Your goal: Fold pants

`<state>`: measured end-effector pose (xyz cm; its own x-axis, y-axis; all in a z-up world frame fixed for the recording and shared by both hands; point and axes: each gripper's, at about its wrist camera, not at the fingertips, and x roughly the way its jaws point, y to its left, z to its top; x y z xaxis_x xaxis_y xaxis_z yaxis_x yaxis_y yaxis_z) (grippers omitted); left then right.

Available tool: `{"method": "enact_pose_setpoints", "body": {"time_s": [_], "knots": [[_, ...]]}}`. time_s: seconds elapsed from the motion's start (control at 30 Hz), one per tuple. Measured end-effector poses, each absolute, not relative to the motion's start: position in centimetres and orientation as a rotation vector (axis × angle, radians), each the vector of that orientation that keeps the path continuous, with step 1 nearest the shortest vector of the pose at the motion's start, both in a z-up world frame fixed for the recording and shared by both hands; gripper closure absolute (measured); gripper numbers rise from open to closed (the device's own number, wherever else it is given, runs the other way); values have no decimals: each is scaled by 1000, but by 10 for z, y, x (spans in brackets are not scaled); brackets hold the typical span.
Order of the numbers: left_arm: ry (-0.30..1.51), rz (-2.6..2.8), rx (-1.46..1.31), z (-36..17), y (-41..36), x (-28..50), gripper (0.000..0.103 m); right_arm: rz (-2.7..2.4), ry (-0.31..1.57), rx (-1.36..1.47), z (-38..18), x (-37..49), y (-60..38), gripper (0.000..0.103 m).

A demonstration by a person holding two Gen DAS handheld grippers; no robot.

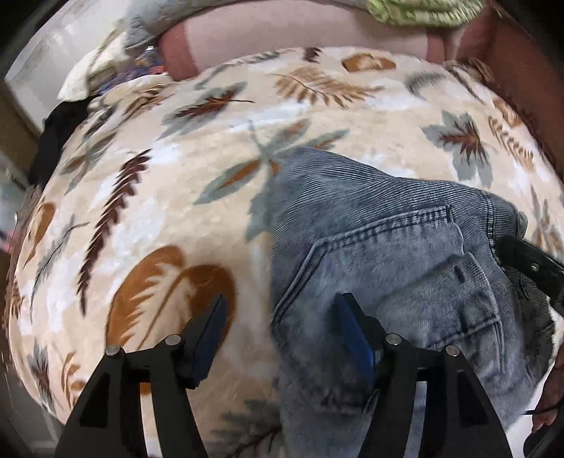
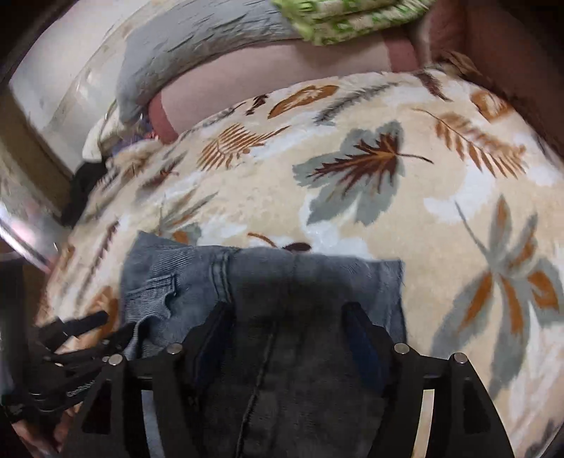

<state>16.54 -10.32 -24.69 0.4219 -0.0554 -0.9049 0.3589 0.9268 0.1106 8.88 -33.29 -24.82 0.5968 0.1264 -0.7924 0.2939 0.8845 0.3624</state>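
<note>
Faded blue corduroy pants (image 1: 387, 253) lie bunched on a cream blanket with leaf print (image 1: 176, 148). In the left wrist view a back pocket faces up. My left gripper (image 1: 282, 317) is open, its jaws wide apart over the pants' left edge, holding nothing. The right gripper's black tip (image 1: 528, 267) shows at the pants' right side. In the right wrist view the pants (image 2: 299, 289) lie folded under my right gripper (image 2: 289, 324), which is open just above the dark denim. The left gripper (image 2: 70, 345) shows at lower left.
The blanket (image 2: 387, 148) covers a bed. A pink pillow (image 1: 299, 35), a grey cloth (image 2: 197, 38) and a green patterned cloth (image 1: 423, 10) lie at the far end. Dark clothing (image 1: 56, 141) hangs at the bed's left edge.
</note>
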Motion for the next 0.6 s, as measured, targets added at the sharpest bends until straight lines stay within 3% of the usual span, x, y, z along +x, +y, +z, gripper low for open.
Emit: {"method": "enact_pose_setpoints", "body": {"time_s": [0.23,0.47,0.6], "knots": [[1005,-307,354,-221,-87,104,37,2,906,443,-227,33,-302,33],[995,-274,420,-258,-84,74,29,-55,1020,222,-255,34,-258,30],[994,-257,420,-234,-78,70,29,-44,1025,319,-242,18,-270,30]]}}
